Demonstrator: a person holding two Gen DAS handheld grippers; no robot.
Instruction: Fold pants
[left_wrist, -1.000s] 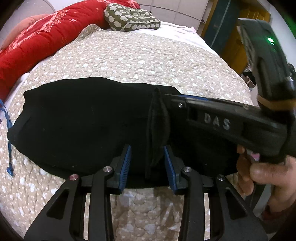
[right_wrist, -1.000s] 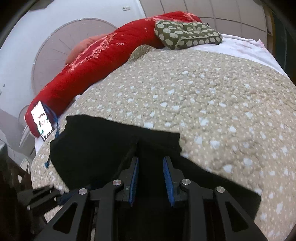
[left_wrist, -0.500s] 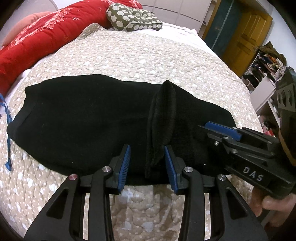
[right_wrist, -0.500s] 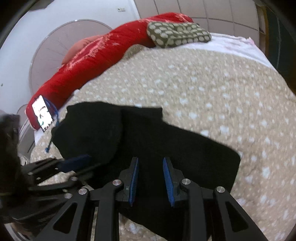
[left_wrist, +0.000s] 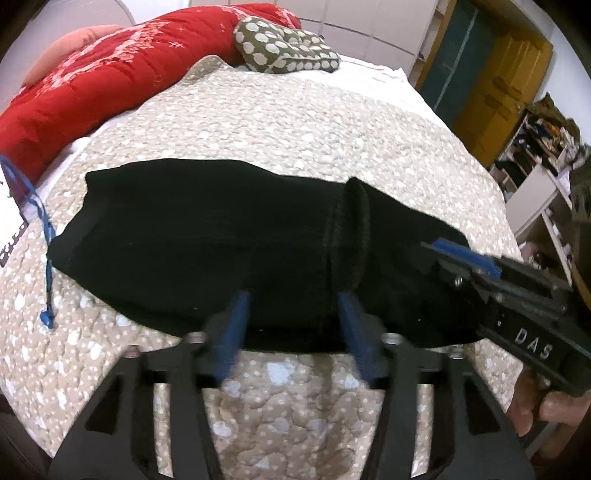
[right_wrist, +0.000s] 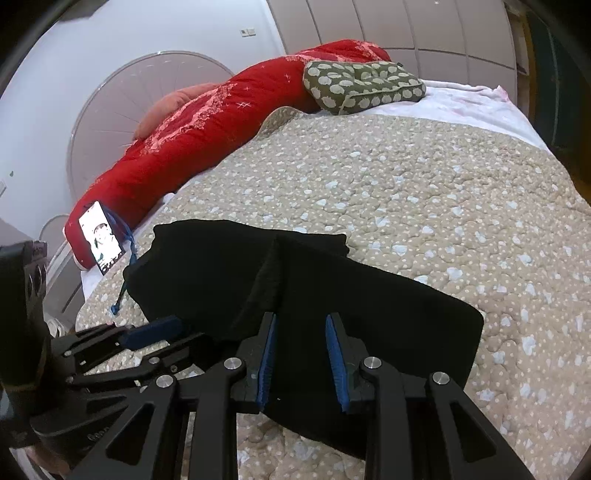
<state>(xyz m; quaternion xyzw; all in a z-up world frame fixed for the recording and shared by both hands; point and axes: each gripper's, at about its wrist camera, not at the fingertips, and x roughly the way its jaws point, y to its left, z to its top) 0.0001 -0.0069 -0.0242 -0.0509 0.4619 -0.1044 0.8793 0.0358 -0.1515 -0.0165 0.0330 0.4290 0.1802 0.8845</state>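
The black pants lie folded into a long band across the beige quilt; an upright ridge of fabric crosses them. My left gripper hovers at their near edge. Its jaws are opening, with the ridge loose just inside the right finger and no pad pressing on it. In the right wrist view the pants spread under my right gripper. Its jaws are opening slightly and nothing is pinched. The right gripper also shows at the pants' right end, and the left gripper at the lower left.
A red comforter and a green spotted pillow lie along the far side of the bed. A lit phone with a blue cord rests by the pants' left end. Yellow cupboards and cluttered shelves stand to the right.
The left jaws have spread wide and let go of the upright ridge. The right gripper has drawn off the pants toward their right end, holding nothing.
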